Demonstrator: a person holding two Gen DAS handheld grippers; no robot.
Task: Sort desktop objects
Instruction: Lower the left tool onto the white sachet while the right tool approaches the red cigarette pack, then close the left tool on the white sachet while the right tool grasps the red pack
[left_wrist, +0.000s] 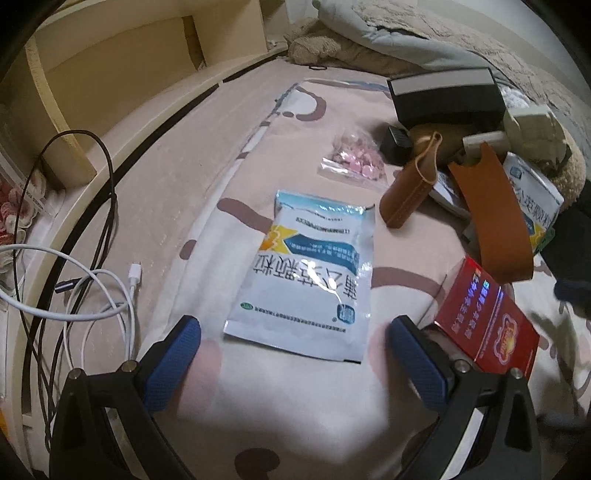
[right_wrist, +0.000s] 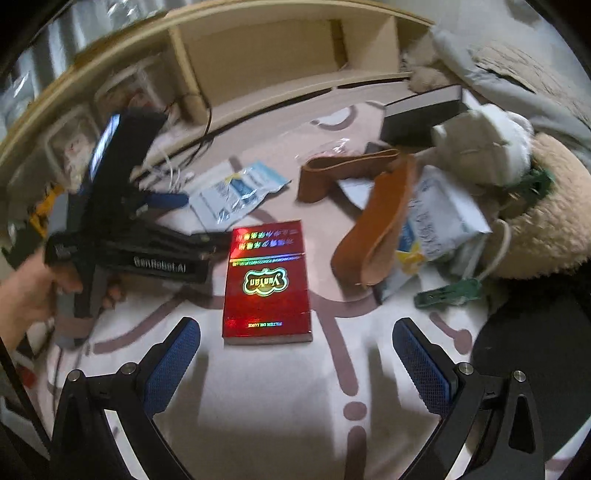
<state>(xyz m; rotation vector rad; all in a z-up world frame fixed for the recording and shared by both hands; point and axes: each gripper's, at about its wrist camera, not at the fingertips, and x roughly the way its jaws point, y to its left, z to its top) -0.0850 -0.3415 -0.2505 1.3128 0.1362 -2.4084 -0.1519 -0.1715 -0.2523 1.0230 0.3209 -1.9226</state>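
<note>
Glossy red box (right_wrist: 266, 282), flat rectangle, holographic logo; crinkly white-blue sachet (left_wrist: 308, 275) on soft patterned sheet (left_wrist: 207, 155). Left gripper (left_wrist: 293, 354) and right gripper (right_wrist: 295, 354) both spread, empty.

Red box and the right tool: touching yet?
Apart. The right wrist view shows the red box lying flat ahead of the open right tool, with bare sheet between it and both fingers.
</note>
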